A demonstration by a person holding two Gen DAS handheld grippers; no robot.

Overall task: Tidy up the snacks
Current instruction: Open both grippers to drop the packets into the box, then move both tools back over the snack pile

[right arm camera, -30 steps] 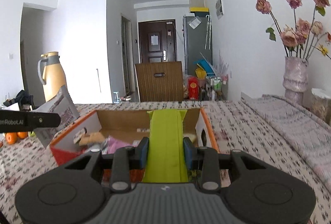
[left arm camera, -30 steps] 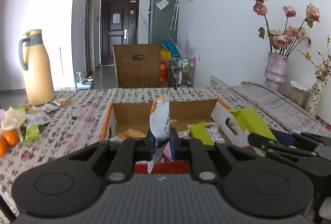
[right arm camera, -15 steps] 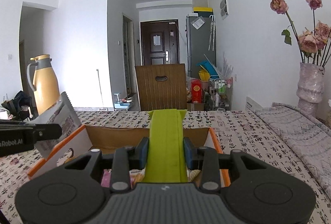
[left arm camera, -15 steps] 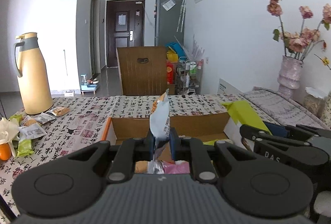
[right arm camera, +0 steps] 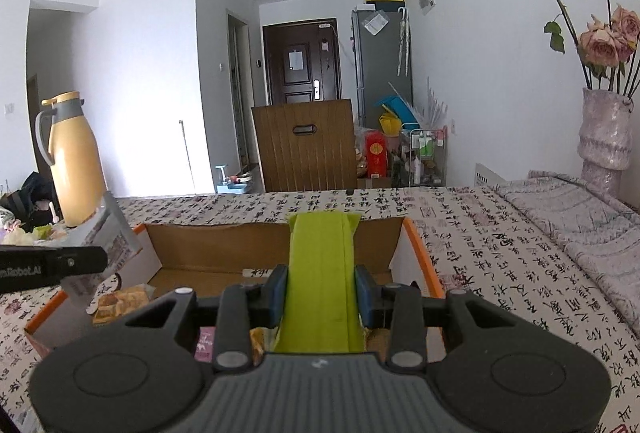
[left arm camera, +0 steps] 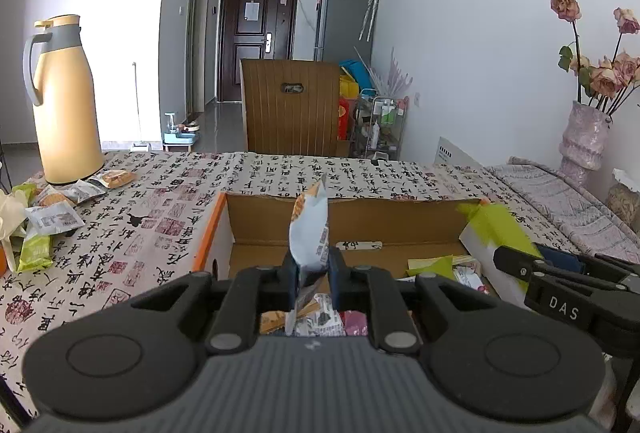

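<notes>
1. Snacks first: we hold a white-and-orange packet (left arm camera: 310, 233) clenched upright in the left tongs (left arm camera: 313, 269) and a green packet (right arm camera: 320, 273) pinched flat in the right tongs (right arm camera: 320, 297), both over the open cardboard box (left arm camera: 360, 217) on the desk (left arm camera: 152, 217).
2. Inside the box lie other packets (left arm camera: 440, 265); more loose packets (left arm camera: 52, 219) wait on the desk beside the yellow jug (left arm camera: 64, 101).
3. We judge the risk is release too near a wall: a tall packet may tip over the rim, or both tongs may collide in the crowded box.
</notes>
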